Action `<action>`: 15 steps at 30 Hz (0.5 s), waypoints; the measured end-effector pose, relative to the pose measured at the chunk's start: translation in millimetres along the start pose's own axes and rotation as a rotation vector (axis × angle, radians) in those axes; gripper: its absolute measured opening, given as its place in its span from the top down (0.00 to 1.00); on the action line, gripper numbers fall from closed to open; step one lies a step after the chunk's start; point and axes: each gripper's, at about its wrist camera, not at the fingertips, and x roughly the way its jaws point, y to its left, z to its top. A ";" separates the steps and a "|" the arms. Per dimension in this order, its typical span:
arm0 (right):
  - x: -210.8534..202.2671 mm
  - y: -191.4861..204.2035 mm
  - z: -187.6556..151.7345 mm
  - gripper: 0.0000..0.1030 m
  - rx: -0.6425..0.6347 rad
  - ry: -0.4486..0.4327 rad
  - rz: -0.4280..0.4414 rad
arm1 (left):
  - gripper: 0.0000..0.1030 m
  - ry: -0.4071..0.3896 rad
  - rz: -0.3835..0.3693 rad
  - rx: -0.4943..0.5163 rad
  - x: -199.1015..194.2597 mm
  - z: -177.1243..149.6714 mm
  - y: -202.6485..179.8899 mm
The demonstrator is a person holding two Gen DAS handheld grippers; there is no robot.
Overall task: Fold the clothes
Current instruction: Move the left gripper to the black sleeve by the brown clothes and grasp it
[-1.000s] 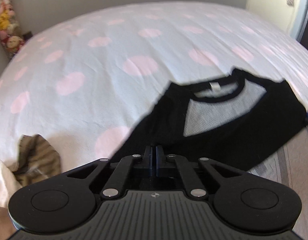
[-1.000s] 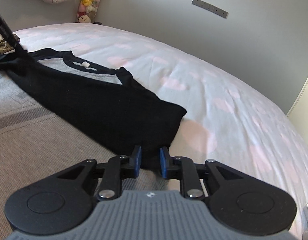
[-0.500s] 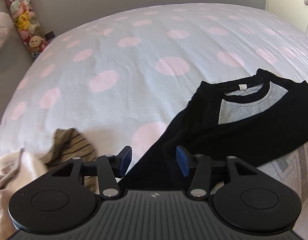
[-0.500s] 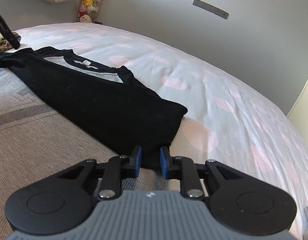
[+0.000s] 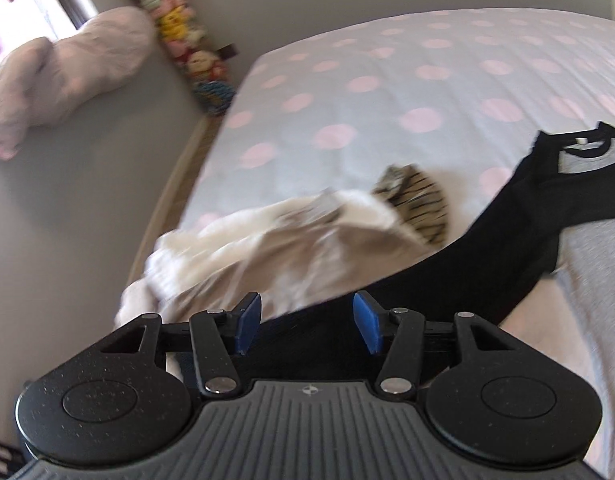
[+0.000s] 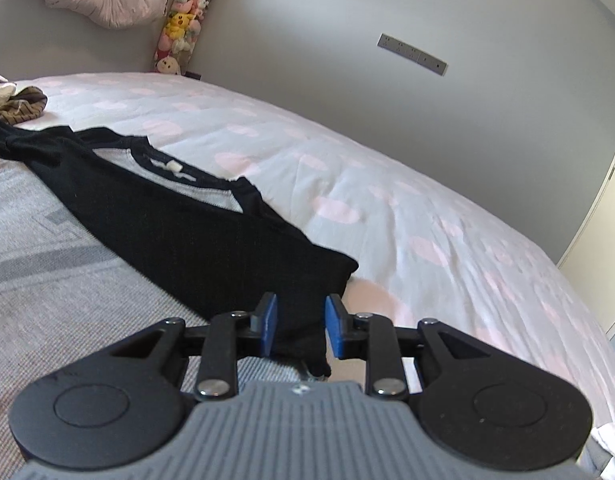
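Black and grey shirt (image 6: 195,232) spread flat on a spotted bed sheet (image 6: 407,208), collar toward the wall, both black sleeves folded in across the grey body. Left gripper (image 5: 307,320) over the left sleeve, jaws apart and opening, blue pads clear of the cloth. Right gripper (image 6: 298,322) at the right sleeve end, jaws opening, black cloth between the 2 pads but not pinched. Pile of pale clothes (image 5: 267,252) and a striped garment (image 5: 417,204) left of the shirt.
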 end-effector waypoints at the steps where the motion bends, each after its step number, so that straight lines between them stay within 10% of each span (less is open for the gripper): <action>1: -0.8 1.0 0.2 0.62 -0.004 -0.006 -0.003 | 0.51 0.007 0.014 -0.018 -1.4 -6.6 8.6; 15: 6.8 29.7 -2.2 0.58 -0.097 0.019 0.012 | 0.53 0.119 -0.029 -0.174 42.1 -52.6 55.0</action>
